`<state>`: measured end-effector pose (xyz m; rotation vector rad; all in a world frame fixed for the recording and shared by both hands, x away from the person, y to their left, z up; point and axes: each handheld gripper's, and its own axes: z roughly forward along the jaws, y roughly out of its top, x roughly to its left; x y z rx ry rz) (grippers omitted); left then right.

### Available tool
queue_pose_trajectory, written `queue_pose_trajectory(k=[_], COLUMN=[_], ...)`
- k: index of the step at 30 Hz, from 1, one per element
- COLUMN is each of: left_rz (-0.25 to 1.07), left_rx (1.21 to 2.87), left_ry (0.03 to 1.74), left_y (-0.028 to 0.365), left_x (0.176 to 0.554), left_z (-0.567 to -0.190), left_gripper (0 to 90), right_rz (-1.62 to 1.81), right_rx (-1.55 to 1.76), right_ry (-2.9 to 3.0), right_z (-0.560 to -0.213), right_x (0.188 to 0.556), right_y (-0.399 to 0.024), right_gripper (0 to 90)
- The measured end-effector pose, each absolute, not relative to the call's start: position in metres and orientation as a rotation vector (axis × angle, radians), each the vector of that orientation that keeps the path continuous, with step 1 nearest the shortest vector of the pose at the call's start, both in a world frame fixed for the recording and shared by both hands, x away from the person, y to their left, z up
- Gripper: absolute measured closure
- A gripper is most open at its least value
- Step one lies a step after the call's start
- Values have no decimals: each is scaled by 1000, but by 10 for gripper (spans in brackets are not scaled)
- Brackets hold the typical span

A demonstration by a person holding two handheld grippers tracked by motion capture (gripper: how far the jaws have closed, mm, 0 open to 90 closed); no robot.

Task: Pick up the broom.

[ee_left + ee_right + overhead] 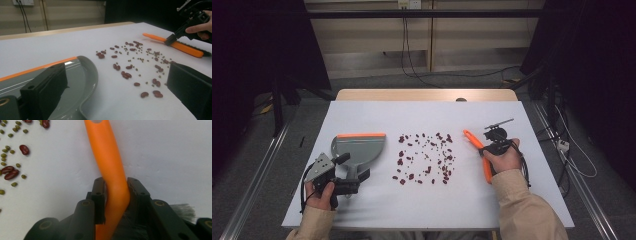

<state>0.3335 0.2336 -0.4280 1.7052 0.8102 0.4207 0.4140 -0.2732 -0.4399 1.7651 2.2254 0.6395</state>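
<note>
A grey dustpan (358,150) with an orange front lip lies left of centre on the white table. My left gripper (353,170) sits at its handle end, open. In the left gripper view the jaws of my left gripper (117,95) stand wide apart, with the dustpan's curved back wall (87,75) beside the left jaw. Red and small green beans (424,157) (135,62) are scattered mid-table. My right gripper (493,146) (116,192) is shut on the orange brush (476,145) (107,152), which lies on the table right of the beans. Dark bristles (182,210) show behind the right jaw.
The white sheet (412,205) covers a wooden table whose far edge (427,95) shows at the back. Cables (562,150) trail over the floor at the right, and metal rails (257,180) run along both sides. A few beans (11,170) lie left of the brush handle.
</note>
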Motion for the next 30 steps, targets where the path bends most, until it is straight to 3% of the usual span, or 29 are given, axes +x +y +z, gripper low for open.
queue_pose_trajectory(k=[17,30], left_rz=[439,387], left_rx=[1676,1689], left_ry=[714,661], left_y=[214,177], left_x=[332,339], left_z=[-398,-387], left_gripper=[29,28], right_rz=[1173,1397], right_rx=[1597,1513], right_ry=[1920,1800], right_z=[-400,-382], right_x=[360,349], right_y=[-311,-310], right_gripper=[710,715])
